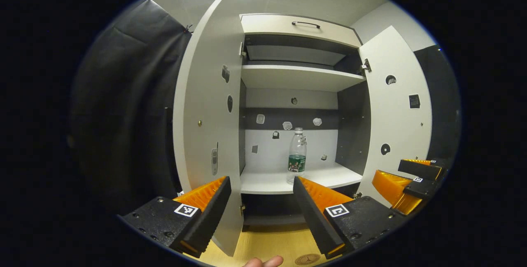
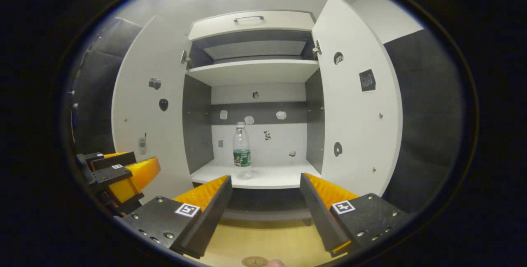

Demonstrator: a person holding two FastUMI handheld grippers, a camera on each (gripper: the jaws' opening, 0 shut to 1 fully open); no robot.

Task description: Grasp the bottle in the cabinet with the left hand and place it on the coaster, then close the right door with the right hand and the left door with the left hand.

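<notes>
A clear plastic bottle (image 1: 297, 155) with a green label stands upright on the lower shelf (image 1: 271, 182) of the open cabinet; the right gripper view has the bottle (image 2: 242, 150) too. My left gripper (image 1: 262, 184) is open, short of the shelf, with the bottle beyond its right finger. My right gripper (image 2: 265, 181) is open too, in front of the cabinet. Both doors stand wide open: the left door (image 1: 208, 114) and the right door (image 1: 397, 110). A round brown coaster (image 1: 307, 259) lies on the wooden tabletop at the bottom edge.
The other gripper (image 1: 411, 180) shows at the right of the left gripper view, and at the left (image 2: 119, 174) of the right gripper view. An upper shelf (image 1: 296, 76) and a drawer with a handle (image 1: 306, 24) sit above. Fingertips of a hand (image 1: 263, 262) show at the bottom.
</notes>
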